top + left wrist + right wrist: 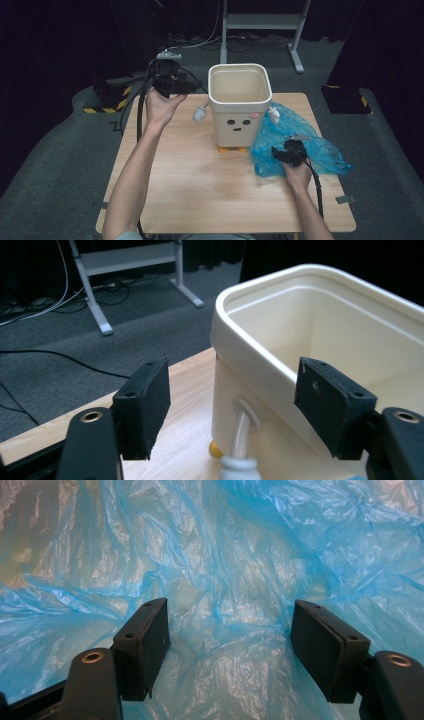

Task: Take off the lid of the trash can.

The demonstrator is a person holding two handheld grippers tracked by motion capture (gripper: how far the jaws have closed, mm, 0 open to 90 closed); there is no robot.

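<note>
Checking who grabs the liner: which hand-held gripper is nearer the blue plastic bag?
Right. The right hand-held gripper is over the blue plastic bag; the left hand-held gripper hangs across the cream bin.

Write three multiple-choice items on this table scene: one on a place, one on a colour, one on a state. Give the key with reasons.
1. Where does the blue plastic bag lie?
A. Inside the bin
B. On the table beside the bin
C. On the floor

2. What colour is the bin?
A. Cream
B. Red
C. Green

3. How does the right claw stand?
A. Shut on the bin's rim
B. Clamped on a cable
C. Open over the bag

Key: 1 B, the bag spreads on the wooden table next to the bin. 2 A, its walls are cream. 3 C, the right gripper view shows the jaws apart with crumpled blue film beyond them.
</note>
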